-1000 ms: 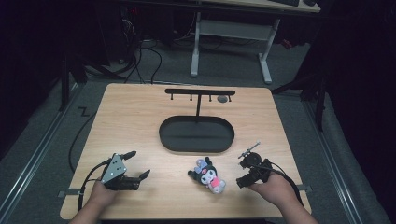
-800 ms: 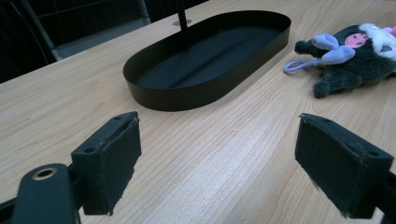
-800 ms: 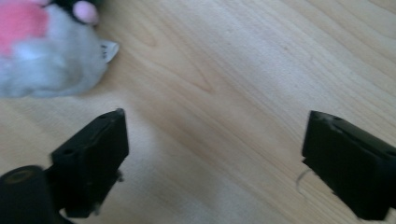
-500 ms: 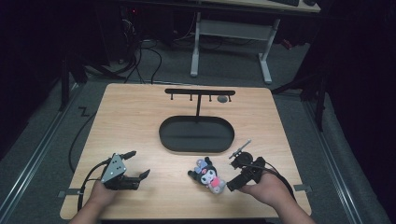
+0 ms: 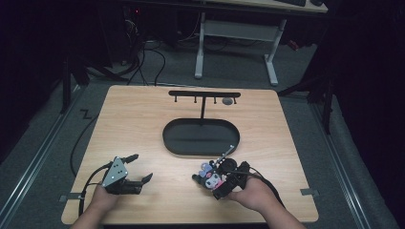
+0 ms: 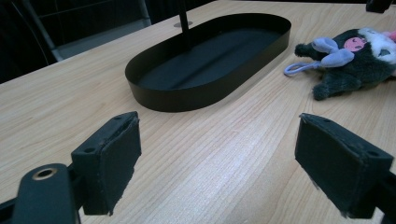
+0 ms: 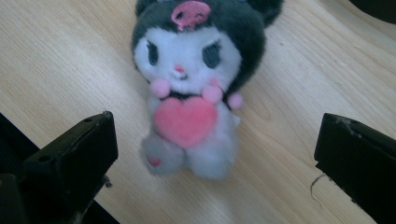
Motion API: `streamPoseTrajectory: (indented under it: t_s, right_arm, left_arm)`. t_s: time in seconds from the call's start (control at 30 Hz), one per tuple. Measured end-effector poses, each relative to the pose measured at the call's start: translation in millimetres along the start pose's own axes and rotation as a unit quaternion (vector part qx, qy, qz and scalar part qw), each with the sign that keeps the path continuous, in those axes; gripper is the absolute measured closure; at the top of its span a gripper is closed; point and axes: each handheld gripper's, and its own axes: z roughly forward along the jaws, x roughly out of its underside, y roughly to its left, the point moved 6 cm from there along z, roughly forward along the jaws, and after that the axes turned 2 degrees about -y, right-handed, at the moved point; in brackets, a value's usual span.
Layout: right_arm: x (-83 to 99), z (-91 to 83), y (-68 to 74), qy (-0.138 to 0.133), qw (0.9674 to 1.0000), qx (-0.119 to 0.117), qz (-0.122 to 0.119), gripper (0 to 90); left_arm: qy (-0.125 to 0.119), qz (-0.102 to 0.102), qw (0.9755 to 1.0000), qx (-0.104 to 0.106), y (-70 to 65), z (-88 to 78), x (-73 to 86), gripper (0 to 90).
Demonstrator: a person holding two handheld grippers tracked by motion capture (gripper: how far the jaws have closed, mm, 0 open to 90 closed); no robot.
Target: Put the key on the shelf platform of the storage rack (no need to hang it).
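A small plush toy [image 7: 191,93] with a dark hood, white face and pink heart lies on the wooden table [image 5: 143,129] near its front edge. My right gripper [image 7: 219,156] is open, its jaws standing on either side of the plush without touching it. In the high view the right gripper [image 5: 220,183] sits right over the plush toy [image 5: 208,177]. My left gripper [image 5: 143,167] rests open at the front left with nothing between its jaws. The left gripper view has the plush toy [image 6: 355,60] off to the right, beyond the open left gripper [image 6: 226,163].
A black oval tray [image 5: 168,138] lies at mid-table, with a black T-shaped hook stand [image 5: 203,95] rising from its far side. The tray [image 6: 177,100] lies ahead of the left gripper. Cables trail off the table's left front.
My right gripper has moved left, from beside the plush toy to straddling it. The left gripper has not moved.
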Motion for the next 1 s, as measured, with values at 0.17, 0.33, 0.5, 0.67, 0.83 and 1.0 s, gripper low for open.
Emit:
streamPoseTrajectory:
  t_s: [0.17,0.33,0.5,0.67,0.83,1.0]
  right_arm:
    - [-5.5,12.1,10.4,0.006,0.9998,-0.009,-0.016,1.2]
    - [-8.4,20.2,14.6,0.005,0.9998,-0.012,-0.018,1.6]
    - [-9.3,27.7,14.7,0.000,0.9999,-0.014,-0.010,1.1]
    - [-9.4,31.4,15.9,0.001,0.9998,-0.016,-0.015,1.8]
    - [-8.2,33.1,18.2,0.008,0.9998,-0.013,-0.013,2.8]
    - [-8.9,31.8,17.9,0.001,0.9998,-0.013,-0.015,5.1]
  left_arm:
    - [0.000,0.001,1.0000,0.001,-0.6,0.1,-0.1,15.4]
    - [0.002,0.003,1.0000,0.002,-0.7,0.4,0.3,15.4]
    - [0.004,0.004,1.0000,0.003,-1.7,0.8,0.8,15.4]
    - [0.003,0.005,1.0000,0.003,-1.6,-0.3,0.3,15.4]
    - [0.003,0.006,1.0000,0.004,-2.1,-0.3,0.2,15.4]
    - [0.002,0.005,1.0000,0.005,-1.7,-0.3,0.0,15.4]
